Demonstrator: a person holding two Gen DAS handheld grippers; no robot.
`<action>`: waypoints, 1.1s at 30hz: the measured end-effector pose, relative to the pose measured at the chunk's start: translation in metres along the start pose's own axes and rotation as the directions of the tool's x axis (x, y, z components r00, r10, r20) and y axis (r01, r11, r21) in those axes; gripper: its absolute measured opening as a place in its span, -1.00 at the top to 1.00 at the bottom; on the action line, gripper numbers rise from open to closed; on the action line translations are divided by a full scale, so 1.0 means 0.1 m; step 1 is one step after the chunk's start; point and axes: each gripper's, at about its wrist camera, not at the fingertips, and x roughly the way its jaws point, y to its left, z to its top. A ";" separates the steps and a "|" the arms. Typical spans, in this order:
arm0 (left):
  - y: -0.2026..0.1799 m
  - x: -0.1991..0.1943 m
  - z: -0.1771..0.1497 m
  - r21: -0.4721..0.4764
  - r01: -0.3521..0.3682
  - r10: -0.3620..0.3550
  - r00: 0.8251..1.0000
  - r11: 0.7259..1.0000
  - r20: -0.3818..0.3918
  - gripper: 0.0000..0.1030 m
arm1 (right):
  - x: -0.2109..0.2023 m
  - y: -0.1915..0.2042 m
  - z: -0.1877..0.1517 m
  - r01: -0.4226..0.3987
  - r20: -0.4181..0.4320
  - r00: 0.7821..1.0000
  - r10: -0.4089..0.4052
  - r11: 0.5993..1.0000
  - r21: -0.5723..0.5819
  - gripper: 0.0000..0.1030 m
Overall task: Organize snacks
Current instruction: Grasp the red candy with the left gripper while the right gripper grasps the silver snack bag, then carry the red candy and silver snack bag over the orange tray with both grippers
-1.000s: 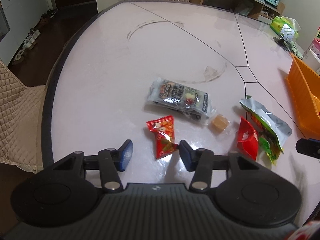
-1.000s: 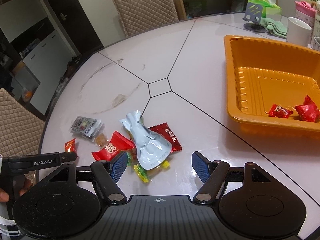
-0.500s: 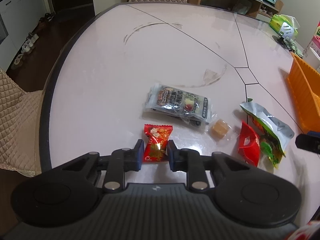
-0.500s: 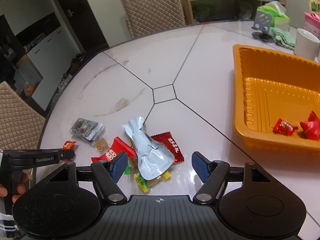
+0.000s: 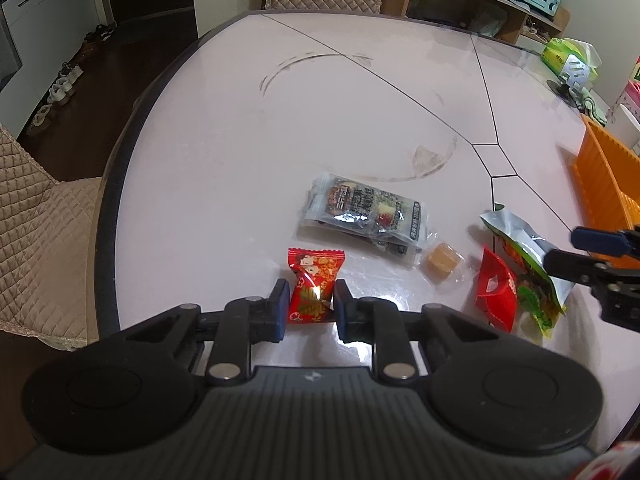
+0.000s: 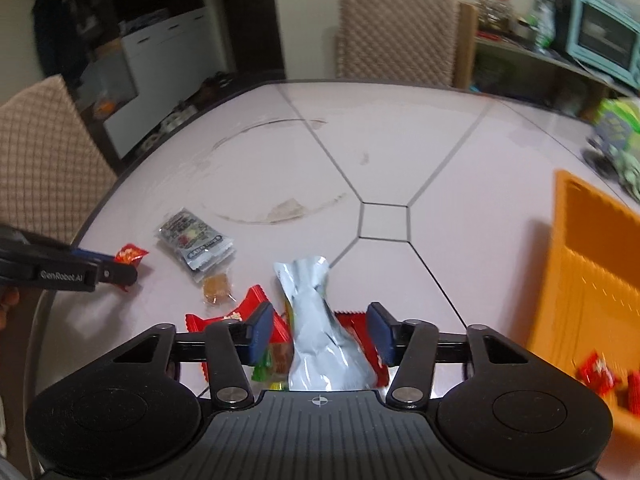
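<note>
My left gripper [image 5: 309, 300] is shut on a small red candy packet [image 5: 313, 285] at the table's near left; it also shows in the right wrist view [image 6: 129, 256]. My right gripper [image 6: 320, 330] is open, its jaws on either side of a silver pouch [image 6: 320, 320] that lies on a pile of red and green packets. A clear dark packet [image 5: 362, 210], an amber candy [image 5: 441, 266] and a red packet [image 5: 496, 294] lie between the grippers. The orange tray [image 6: 592, 264] at the right holds red candies [image 6: 598, 372].
The round pale table [image 5: 280, 120] has a dark rim at the left. Quilted chairs [image 5: 36, 208] stand at the left and at the far side [image 6: 396, 32]. A green tissue pack [image 5: 568, 54] and a phone stand sit at the far right.
My left gripper closed on the red candy packet. My right gripper moved forward and down over the silver pouch, jaws narrowing but still open, and swung left away from the tray.
</note>
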 end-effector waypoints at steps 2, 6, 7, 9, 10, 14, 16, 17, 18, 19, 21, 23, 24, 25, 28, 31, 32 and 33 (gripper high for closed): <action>0.00 -0.01 0.00 -0.002 -0.001 0.001 1.000 1.000 -0.001 0.60 | 0.08 0.02 0.02 -0.005 -0.019 1.000 0.004 1.000 -0.029 0.10; 0.00 -0.02 0.00 -0.007 -0.004 0.004 1.000 1.000 -0.003 0.60 | 0.22 0.07 0.03 -0.006 -0.051 0.999 0.002 0.995 -0.097 0.19; 0.01 -0.02 0.00 -0.009 -0.005 0.005 1.000 1.000 -0.004 0.60 | 0.25 0.08 0.03 -0.007 -0.063 0.998 0.000 0.993 -0.116 0.21; 0.01 -0.03 -0.01 -0.011 -0.009 0.009 1.000 1.000 -0.005 0.60 | 0.29 0.10 0.02 -0.007 -0.074 0.997 -0.004 0.989 -0.146 0.23; 0.01 -0.03 -0.01 -0.013 -0.011 0.011 1.000 1.000 -0.005 0.60 | 0.31 0.10 0.01 -0.006 -0.078 0.997 -0.007 0.987 -0.159 0.24; 0.01 -0.05 -0.02 -0.016 -0.015 0.015 1.000 1.000 -0.005 0.60 | 0.35 0.14 -0.01 -0.005 -0.076 0.997 -0.012 0.976 -0.215 0.35; 0.00 -0.06 -0.02 -0.016 -0.017 0.017 1.000 1.000 -0.003 0.60 | 0.36 0.15 -0.01 -0.004 -0.072 0.997 -0.014 0.972 -0.236 0.40; 0.00 -0.07 -0.02 -0.015 -0.016 0.016 1.000 1.000 -0.002 0.60 | 0.36 0.15 -0.01 -0.002 -0.068 0.998 -0.015 0.971 -0.240 0.41; -0.01 -0.08 -0.02 -0.013 -0.016 0.016 1.000 1.000 -0.002 0.60 | 0.34 0.15 -0.01 0.001 -0.062 0.998 -0.016 0.971 -0.237 0.42; -0.01 -0.09 -0.03 -0.012 -0.017 0.017 1.000 1.000 0.000 0.60 | 0.33 0.14 -0.01 -0.001 -0.056 0.998 -0.013 0.973 -0.230 0.42; -0.03 -0.12 -0.03 -0.010 -0.015 0.015 1.000 1.000 0.003 0.60 | 0.29 0.13 0.00 -0.003 -0.044 0.999 -0.007 0.976 -0.217 0.43; -0.05 -0.15 -0.04 -0.006 -0.012 0.012 1.000 1.000 0.009 0.60 | 0.24 0.12 0.01 0.001 -0.025 1.000 -0.006 0.979 -0.205 0.43; -0.06 -0.17 -0.04 -0.003 -0.011 0.011 1.000 1.000 0.012 0.60 | 0.21 0.12 0.02 0.003 -0.016 1.000 -0.007 0.980 -0.197 0.43; -0.07 -0.18 -0.05 -0.001 -0.009 0.009 1.000 1.000 0.014 0.60 | 0.17 0.11 0.02 0.004 -0.008 1.000 -0.006 0.982 -0.188 0.43; -0.11 -0.25 -0.05 0.009 -0.001 0.000 1.000 1.000 0.024 0.60 | 0.02 0.10 0.03 0.003 0.022 1.000 0.000 0.988 -0.154 0.43; -0.19 -0.33 -0.05 0.026 0.014 -0.015 0.999 1.000 0.037 0.60 | -0.16 0.08 0.01 0.003 0.052 0.999 0.003 0.993 -0.117 0.43; -0.22 -0.36 -0.06 0.033 0.020 -0.022 0.999 0.999 0.041 0.60 | -0.21 0.07 0.00 0.004 0.060 0.998 0.002 0.994 -0.105 0.43; -0.25 -0.39 -0.06 0.041 0.026 -0.028 0.999 0.999 0.045 0.60 | -0.27 0.06 -0.02 0.005 0.066 0.998 0.001 0.996 -0.093 0.43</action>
